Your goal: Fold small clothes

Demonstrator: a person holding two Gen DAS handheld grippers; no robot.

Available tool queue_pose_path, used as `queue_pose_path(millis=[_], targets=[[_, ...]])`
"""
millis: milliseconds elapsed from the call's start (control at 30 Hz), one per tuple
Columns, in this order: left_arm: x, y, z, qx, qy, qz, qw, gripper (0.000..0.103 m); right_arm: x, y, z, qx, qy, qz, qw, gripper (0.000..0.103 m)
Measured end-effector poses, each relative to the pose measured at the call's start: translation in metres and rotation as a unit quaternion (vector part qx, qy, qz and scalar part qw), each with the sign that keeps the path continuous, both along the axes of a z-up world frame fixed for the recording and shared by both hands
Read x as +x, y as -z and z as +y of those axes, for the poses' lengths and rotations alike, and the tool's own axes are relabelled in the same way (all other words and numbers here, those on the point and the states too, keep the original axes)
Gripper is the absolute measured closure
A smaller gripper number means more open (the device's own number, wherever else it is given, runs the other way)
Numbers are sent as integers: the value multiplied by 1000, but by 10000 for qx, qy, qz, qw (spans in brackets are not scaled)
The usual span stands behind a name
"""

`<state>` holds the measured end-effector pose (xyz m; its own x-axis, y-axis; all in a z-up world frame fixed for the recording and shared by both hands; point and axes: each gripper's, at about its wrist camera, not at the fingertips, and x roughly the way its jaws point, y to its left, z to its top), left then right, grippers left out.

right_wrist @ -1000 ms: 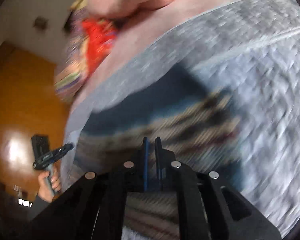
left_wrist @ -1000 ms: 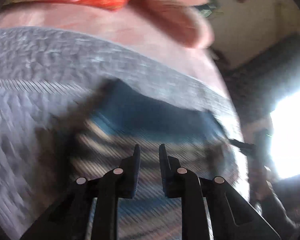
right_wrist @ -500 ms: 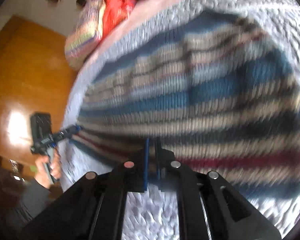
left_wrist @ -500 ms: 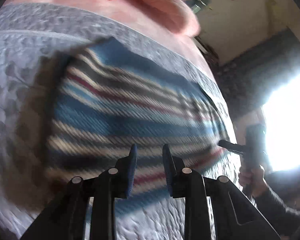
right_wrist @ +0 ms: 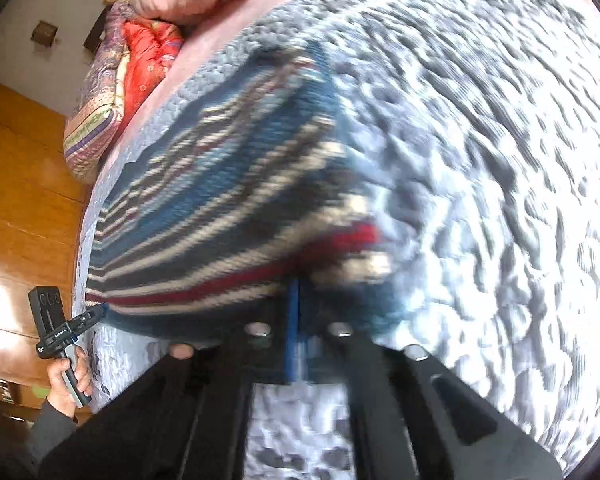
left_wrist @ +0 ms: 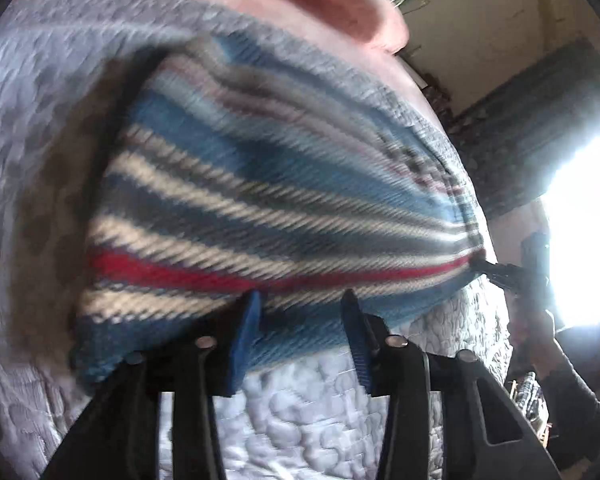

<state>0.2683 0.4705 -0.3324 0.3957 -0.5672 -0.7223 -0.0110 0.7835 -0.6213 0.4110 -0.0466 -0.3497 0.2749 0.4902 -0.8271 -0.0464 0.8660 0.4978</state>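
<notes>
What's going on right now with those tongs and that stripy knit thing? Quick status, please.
Left tongs open at striped knit's near edge. Right tongs shut on its hem. Knit on grey quilt; nothing in the way.

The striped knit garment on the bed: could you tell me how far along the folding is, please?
Done: the striped knit garment lies spread on the grey quilt. In hand: the right tongs are shut on its near edge; the left tongs are open over that hem. Left: no finished fold shows.

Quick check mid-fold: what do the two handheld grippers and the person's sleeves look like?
Both the left gripper and right gripper are black plastic linkages with silver pivot bolts and blue finger pads. The sleeve looks dark grey. No cables visible.
</notes>
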Motion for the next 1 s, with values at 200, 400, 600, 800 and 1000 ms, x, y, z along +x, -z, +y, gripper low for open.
queue_pose_path(millis=[200, 400, 600, 800, 1000], targets=[[-9, -39, 46, -286, -238, -14, 9993, 29, -32, -48, 56, -1035, -574, -901, 9889, 51], [0, -52, 122, -159, -654, 222, 9975, 26, -104, -47, 186, -2469, -2273, -1844, 9238, 25], [35, -22, 142, -407, -692, 575, 9951, 26, -165, -12, 314, -3280, -3384, -2634, 8417, 27], [81, 6, 137, -651, -515, 804, 9933, 26, -177, 0, 405, -3482, -3758, -3400, 7886, 28], [119, 21, 119, -747, -56, 854, 9935, 26, -167, 2, 444, -3732, -3797, -3699, 7614, 28]])
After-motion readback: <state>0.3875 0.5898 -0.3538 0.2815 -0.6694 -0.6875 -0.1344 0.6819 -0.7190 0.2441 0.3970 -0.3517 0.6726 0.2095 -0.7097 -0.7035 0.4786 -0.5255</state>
